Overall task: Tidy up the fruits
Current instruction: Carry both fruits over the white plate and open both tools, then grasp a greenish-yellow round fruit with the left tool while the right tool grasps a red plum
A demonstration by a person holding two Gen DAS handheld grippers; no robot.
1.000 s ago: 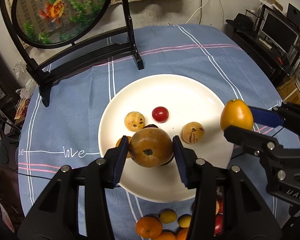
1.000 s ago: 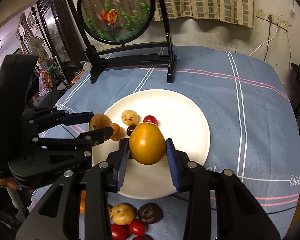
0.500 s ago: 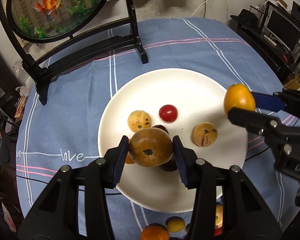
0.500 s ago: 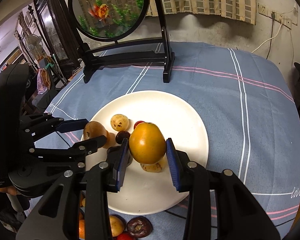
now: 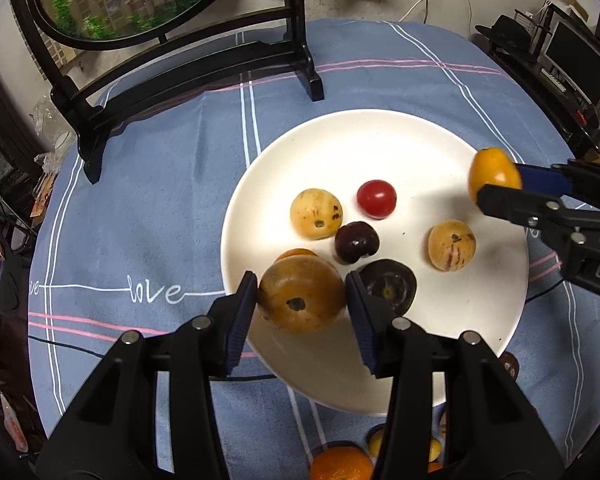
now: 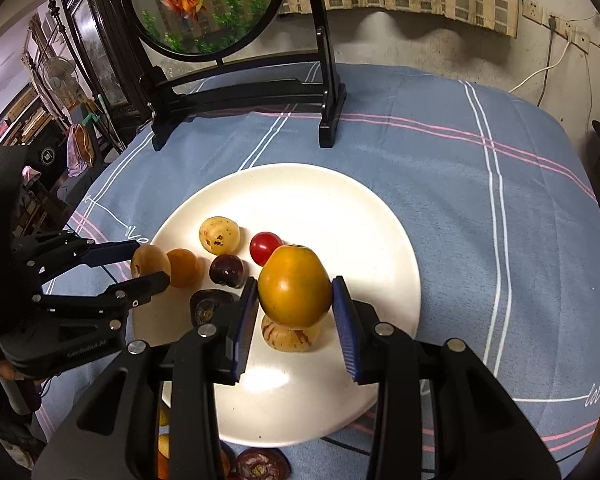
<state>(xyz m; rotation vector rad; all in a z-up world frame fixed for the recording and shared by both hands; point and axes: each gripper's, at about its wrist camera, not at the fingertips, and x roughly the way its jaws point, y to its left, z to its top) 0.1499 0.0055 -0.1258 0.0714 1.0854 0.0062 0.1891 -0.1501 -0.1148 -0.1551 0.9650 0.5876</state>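
Note:
My left gripper (image 5: 302,300) is shut on a brown-orange round fruit (image 5: 302,295), held over the near left rim of the white plate (image 5: 380,140). My right gripper (image 6: 295,300) is shut on an orange-yellow fruit (image 6: 294,286), held above the plate (image 6: 320,188). On the plate lie a red cherry tomato (image 5: 376,198), a yellow spotted fruit (image 5: 316,213), a dark plum (image 5: 356,242), a dark purple fruit (image 5: 390,286), a pale striped fruit (image 5: 451,245) and a small orange fruit (image 6: 184,267).
A round fish-picture screen on a black stand (image 5: 196,64) stands at the back of the blue tablecloth (image 5: 148,184). Several loose fruits (image 5: 340,462) lie on the cloth just below the plate's near edge; a dark one shows in the right wrist view (image 6: 260,464).
Both grippers have moved forward and lower over the plate, each still holding its fruit. The plate and its fruits look larger and nearer.

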